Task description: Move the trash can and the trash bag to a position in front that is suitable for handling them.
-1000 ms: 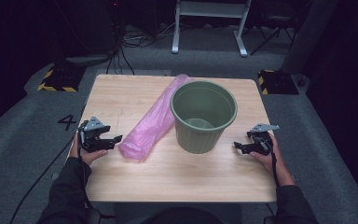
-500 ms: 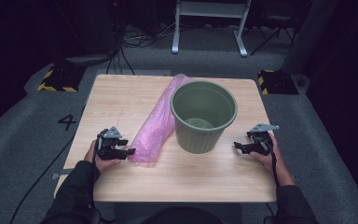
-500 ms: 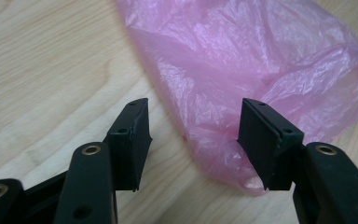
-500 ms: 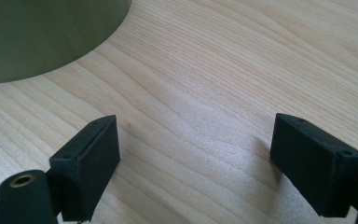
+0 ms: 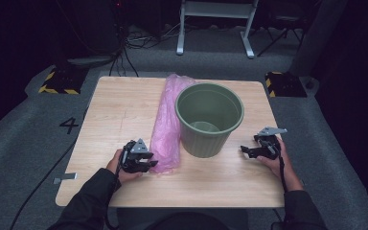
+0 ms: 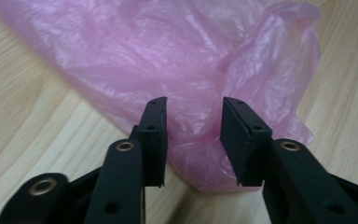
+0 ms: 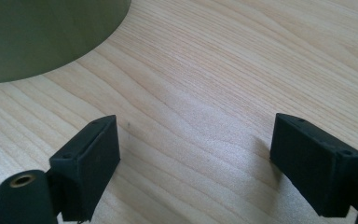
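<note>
The crinkled pink plastic bag (image 5: 168, 125) lies left of the green ribbed plastic bin (image 5: 209, 119) on the wooden counter (image 5: 120, 110). The left tool (image 6: 193, 135) has been closing around the bag's near end, pads not yet pressing. The right tool (image 7: 196, 158) gapes apart, empty.

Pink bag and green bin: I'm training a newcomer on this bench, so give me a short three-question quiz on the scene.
1. True or false: the pink bag lies inside the green bin.
2. Which gripper has the bag's end between its jaws: A left gripper, B right gripper?
3. What stands between the right gripper's jaws?

Key: 1 false, it lies on the table beside the bin. 2 A. 3 Nothing, just bare table.
</note>
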The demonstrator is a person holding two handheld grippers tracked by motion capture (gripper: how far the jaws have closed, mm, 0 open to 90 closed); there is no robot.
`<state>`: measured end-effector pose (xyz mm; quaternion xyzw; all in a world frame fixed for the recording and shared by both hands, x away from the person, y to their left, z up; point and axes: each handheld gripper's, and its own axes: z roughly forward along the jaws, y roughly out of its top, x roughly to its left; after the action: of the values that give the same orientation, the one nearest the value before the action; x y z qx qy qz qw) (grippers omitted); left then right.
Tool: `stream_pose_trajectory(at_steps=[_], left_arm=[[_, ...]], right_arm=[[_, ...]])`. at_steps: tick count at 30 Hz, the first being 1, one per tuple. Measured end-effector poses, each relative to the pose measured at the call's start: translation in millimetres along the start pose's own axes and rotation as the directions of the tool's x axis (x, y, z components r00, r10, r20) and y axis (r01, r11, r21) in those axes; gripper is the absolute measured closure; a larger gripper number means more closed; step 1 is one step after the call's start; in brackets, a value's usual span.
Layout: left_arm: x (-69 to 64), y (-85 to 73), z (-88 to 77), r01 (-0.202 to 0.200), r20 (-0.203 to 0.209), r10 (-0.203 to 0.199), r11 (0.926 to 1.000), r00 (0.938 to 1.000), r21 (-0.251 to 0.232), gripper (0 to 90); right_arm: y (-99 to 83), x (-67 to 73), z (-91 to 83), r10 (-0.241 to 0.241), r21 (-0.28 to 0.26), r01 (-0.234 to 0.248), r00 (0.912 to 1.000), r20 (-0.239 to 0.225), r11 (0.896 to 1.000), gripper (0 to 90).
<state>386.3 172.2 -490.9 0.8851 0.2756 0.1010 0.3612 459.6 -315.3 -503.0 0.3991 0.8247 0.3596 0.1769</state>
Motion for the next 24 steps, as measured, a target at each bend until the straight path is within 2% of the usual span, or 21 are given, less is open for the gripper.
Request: stream_pose_trajectory(at_steps=[2, 4, 10, 13, 16, 20, 24], left_arm=[[-3.3, 1.9, 3.3, -0.007, 0.009, 0.007, 1.0000, 0.9999, 0.001, 64.8], [-9.0, 5.3, 8.5, -0.030, 0.020, 0.030, 0.9995, 0.9993, 0.013, 65.9], [-19.9, 11.9, 15.6, -0.050, 0.039, 0.050, 0.9987, 0.9980, 0.009, 66.3], [-25.9, 15.1, 18.5, -0.067, 0.045, 0.067, 0.9977, 0.9968, 0.010, 66.6], [-32.3, 17.9, 21.8, -0.080, 0.055, 0.079, 0.9968, 0.9953, 0.006, 67.2], [-39.3, 21.9, 25.7, -0.086, 0.064, 0.085, 0.9963, 0.9943, 0.007, 67.9], [-44.2, 25.8, 29.4, -0.095, 0.070, 0.094, 0.9954, 0.9931, 0.010, 68.0]], right_arm=[[0.0, 0.1, 0.1, 0.001, 0.000, -0.001, 1.0000, 0.001, 1.000, 15.7], [0.1, 0.1, 0.1, 0.001, -0.001, -0.001, 1.0000, 0.001, 1.000, 15.7], [1.0, 1.7, 0.4, -0.001, -0.001, 0.001, 1.0000, 0.004, 1.000, 16.9], [4.4, 7.5, -1.9, 0.021, -0.036, -0.023, 0.9985, -0.051, 0.999, 18.1], [13.6, 23.1, -3.9, -0.023, -0.062, 0.018, 0.9970, -0.074, 0.998, 17.8], [28.2, 52.7, -2.2, -0.089, -0.098, 0.075, 0.9860, -0.141, 0.992, 17.6], [35.2, 71.2, 3.5, -0.132, -0.120, 0.113, 0.9774, -0.165, 0.986, 16.0]])
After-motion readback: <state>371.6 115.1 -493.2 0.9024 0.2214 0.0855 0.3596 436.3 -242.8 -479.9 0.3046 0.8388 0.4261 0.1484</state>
